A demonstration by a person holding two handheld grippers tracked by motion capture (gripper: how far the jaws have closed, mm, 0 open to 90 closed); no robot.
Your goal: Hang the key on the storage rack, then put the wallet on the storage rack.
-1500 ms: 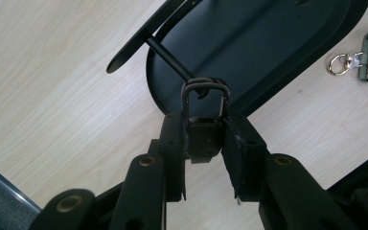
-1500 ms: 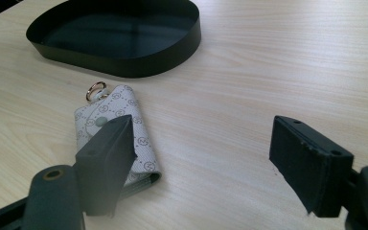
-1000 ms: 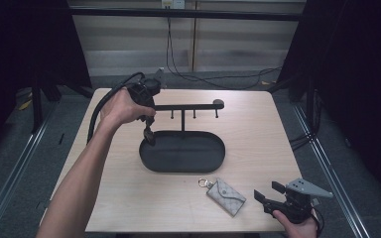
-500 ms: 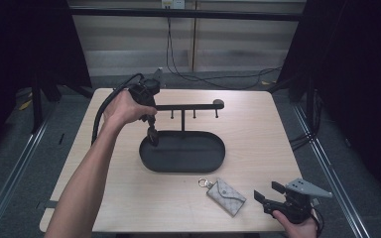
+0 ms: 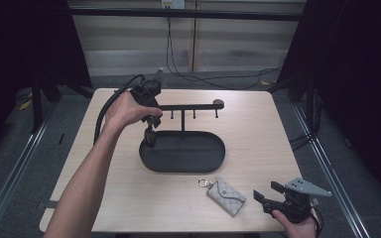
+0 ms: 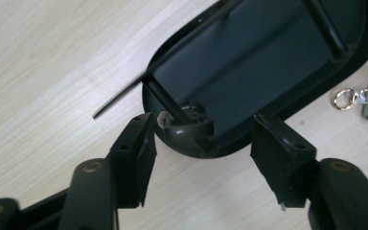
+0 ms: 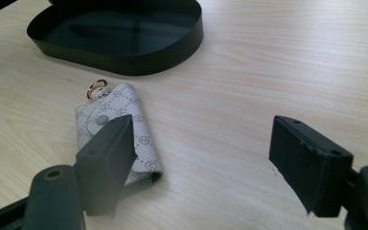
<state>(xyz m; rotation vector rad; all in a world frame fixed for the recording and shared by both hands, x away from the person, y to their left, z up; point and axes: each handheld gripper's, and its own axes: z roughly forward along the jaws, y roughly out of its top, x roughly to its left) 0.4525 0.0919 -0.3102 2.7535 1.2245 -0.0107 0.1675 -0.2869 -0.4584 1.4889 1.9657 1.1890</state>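
Change since earlier frame: left gripper [image 5: 150,135] jaws just opened; rack's left end knob [image 6: 188,135] between them, unpressed.
Black key rack with oval tray [image 5: 217,159]: centre of table [image 5: 258,134].
Key pouch [image 5: 226,196]: lying before tray.
Right gripper [image 5: 266,194]: jaws spread wide, nothing held, beside pouch.
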